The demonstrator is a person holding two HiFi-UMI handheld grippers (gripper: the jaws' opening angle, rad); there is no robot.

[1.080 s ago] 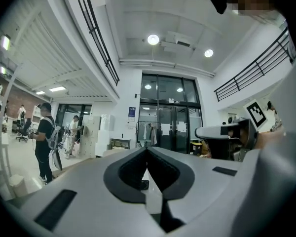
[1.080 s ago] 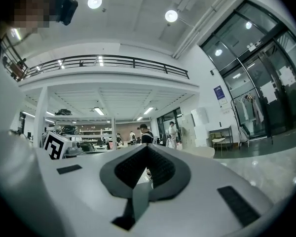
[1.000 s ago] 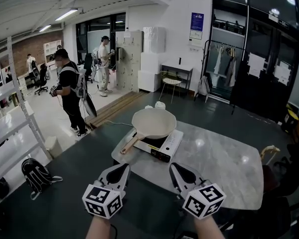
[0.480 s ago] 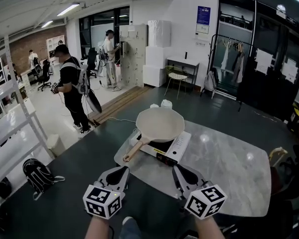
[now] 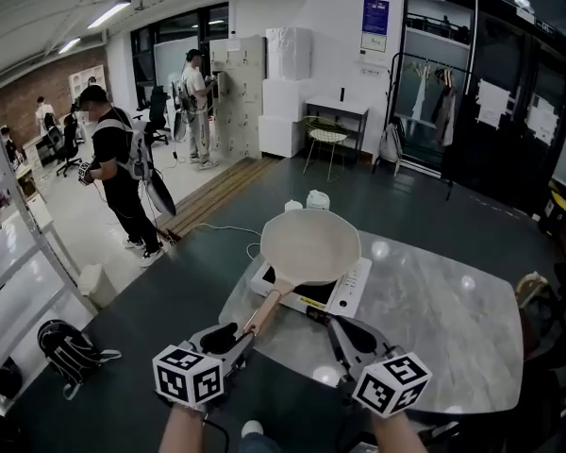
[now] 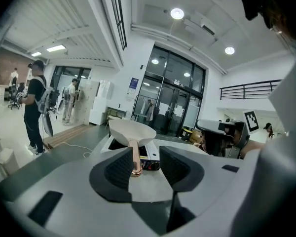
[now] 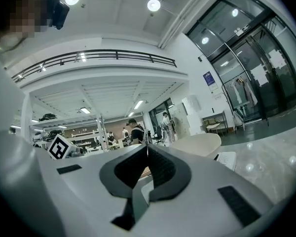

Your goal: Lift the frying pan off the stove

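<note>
Marble table (image 5: 434, 319) bears stove (image 5: 345, 292) with frying pan (image 5: 311, 246).

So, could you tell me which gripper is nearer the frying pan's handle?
Left. The left gripper, jaws opening, lines up with the handle end just ahead; the right gripper, shut, sits off to its right.

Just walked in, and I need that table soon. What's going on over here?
A person holding a gripper in each hand is going for the frying pan, which sits on the portable stove on the marble table. The left gripper is opening its jaws with the end of the handle between them, not gripped. The right gripper is shut and empty.
</note>
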